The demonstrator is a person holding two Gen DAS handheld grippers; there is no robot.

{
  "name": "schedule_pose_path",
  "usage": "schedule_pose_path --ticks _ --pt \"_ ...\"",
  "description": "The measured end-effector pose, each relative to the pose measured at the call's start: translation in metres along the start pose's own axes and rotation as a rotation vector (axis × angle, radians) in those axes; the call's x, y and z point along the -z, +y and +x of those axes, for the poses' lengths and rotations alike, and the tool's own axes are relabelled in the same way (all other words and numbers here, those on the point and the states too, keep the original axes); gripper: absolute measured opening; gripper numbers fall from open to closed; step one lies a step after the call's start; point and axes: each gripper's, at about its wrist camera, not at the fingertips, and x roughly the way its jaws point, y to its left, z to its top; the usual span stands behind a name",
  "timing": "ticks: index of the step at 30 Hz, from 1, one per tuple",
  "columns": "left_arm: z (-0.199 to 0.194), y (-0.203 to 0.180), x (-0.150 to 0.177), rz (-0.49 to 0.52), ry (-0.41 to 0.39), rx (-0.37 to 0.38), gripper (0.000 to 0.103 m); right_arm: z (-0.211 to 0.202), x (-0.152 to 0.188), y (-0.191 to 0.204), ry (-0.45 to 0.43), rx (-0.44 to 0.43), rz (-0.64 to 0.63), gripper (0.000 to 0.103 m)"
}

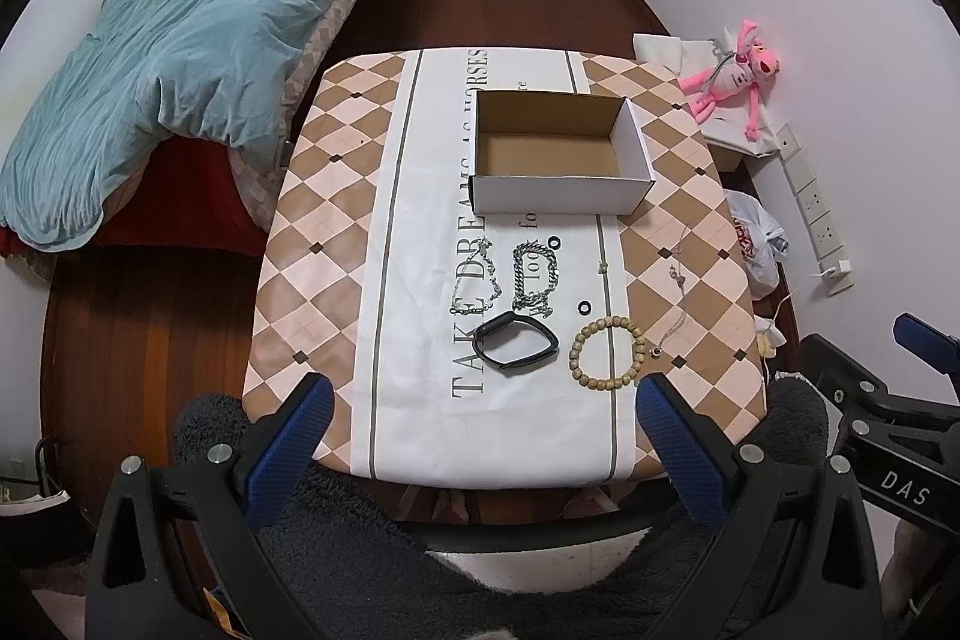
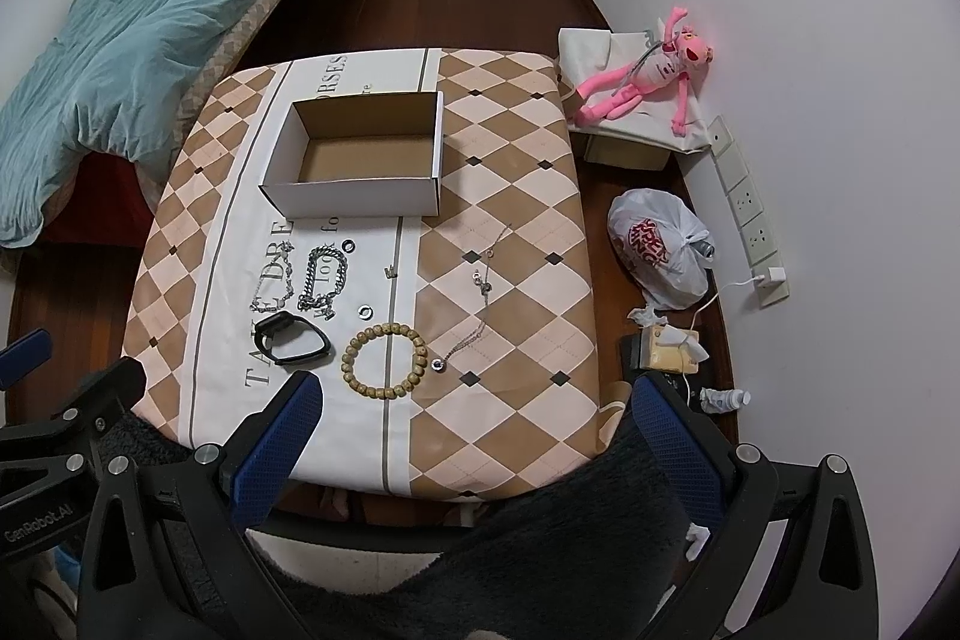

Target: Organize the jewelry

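An open white cardboard box (image 1: 561, 160) (image 2: 360, 166) stands empty at the far middle of the table. In front of it lie a thin chain bracelet (image 1: 477, 277) (image 2: 273, 280), a heavy silver chain (image 1: 534, 277) (image 2: 324, 280), a black wristband (image 1: 516, 340) (image 2: 291, 334), a wooden bead bracelet (image 1: 606, 353) (image 2: 384, 361), a thin necklace with pendant (image 1: 675, 304) (image 2: 474, 316) and small rings (image 1: 583, 307) (image 2: 365, 311). My left gripper (image 1: 483, 436) is open and empty above the near table edge. My right gripper (image 2: 474, 436) is open and empty there too.
The table (image 1: 324, 232) has a checked cloth. A bed with a blue duvet (image 1: 180, 40) stands to the left. A pink plush toy (image 2: 648, 70), a plastic bag (image 2: 660, 250) and a power strip (image 2: 750, 214) lie on the right by the wall.
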Motion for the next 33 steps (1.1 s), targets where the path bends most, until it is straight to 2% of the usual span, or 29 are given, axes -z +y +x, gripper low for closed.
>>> schedule_pose_path --ticks 33 --pt "-0.0064 -0.0068 -0.0042 0.001 -0.012 0.004 0.103 -0.0034 -0.0037 -0.0042 -0.009 -0.006 0.023 0.103"
